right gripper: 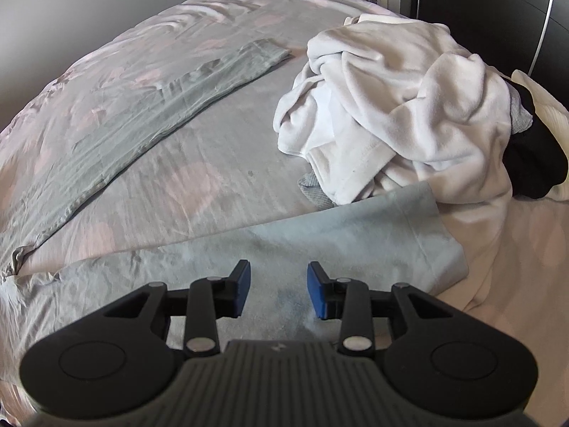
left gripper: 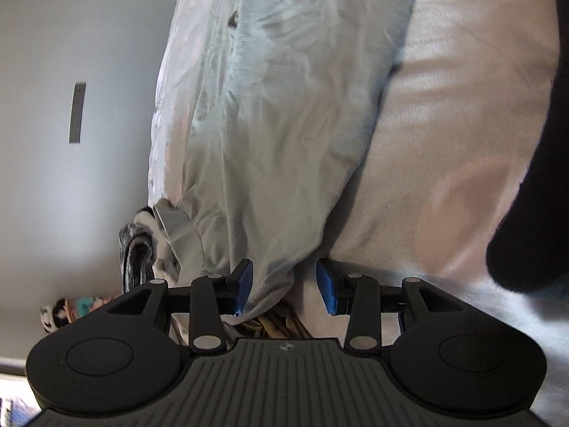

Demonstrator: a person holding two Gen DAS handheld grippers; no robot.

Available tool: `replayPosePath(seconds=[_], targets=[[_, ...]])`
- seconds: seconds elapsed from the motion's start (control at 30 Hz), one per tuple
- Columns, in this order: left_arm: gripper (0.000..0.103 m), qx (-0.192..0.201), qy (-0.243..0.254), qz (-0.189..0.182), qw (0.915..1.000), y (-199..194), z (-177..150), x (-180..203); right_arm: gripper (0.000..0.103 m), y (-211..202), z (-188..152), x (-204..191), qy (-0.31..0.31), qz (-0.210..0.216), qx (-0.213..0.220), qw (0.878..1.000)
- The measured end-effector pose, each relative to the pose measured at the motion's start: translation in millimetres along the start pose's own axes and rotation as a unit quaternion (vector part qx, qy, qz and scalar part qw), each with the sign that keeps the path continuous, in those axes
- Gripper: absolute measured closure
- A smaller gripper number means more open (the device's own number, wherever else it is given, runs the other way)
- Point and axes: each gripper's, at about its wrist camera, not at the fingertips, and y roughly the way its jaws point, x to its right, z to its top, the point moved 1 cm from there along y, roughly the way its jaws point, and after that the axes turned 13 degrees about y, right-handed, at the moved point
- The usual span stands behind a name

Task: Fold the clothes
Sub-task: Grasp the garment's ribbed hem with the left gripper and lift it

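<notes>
- Two grippers in view, one per wrist camera, both over the bed (right gripper: 199,185) with its grey-and-pink patterned cover.
- Your left gripper (left gripper: 284,286) has its jaws spread apart. A bunched fold of the light blue-grey garment (left gripper: 277,149) hangs down between the blue pads (left gripper: 244,284); cloth touches the left pad, and a gap shows before the right one. The jaws are not closed on the cloth.
- In the left wrist view that garment stretches away from the jaws in a long rumpled run, with a hemmed edge (left gripper: 177,235) turned over at its left side.
- To the left of the hem you have a dark grey mottled item (left gripper: 137,249) and a small patterned bundle (left gripper: 71,311), both blurred; you cannot tell what they are.
- A black shape (left gripper: 533,178) fills the right edge of the left wrist view; it is too dark to identify.
- Your right gripper (right gripper: 279,290) is also open and empty-handed, poised just above the same light blue-grey garment, which lies flat across the near part of the bed, its hemmed end toward the right.
- Beyond it, on the right, sits a heap of white fleece clothing (right gripper: 398,106), unfolded, with a black item (right gripper: 533,156) tucked against its far right side.
- On the left, well apart from the heap, a long grey-green garment (right gripper: 149,106) lies flattened in a narrow strip.
</notes>
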Motion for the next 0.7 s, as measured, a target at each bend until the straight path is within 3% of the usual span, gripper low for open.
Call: replayPosePath(seconds=[0.23,0.43,0.53,0.7], targets=[[0.062,0.003,0.038,0.026,0.9989,19,-4,7,0.064,4,2,4,0.024,0.012,-0.005,1.000],[0.062,-0.050,0.009,0.024,0.9984,32,-15,4,0.064,7,3,3,0.024,0.014,-0.010,1.000],[0.079,-0.058,0.000,0.028,0.9979,33,-9,3,0.064,9,3,1,0.021,0.015,-0.015,1.000],[0.098,-0.066,-0.081,0.012,0.9944,32,-10,-9,0.064,10,11,4,-0.009,0.052,-0.059,0.997]])
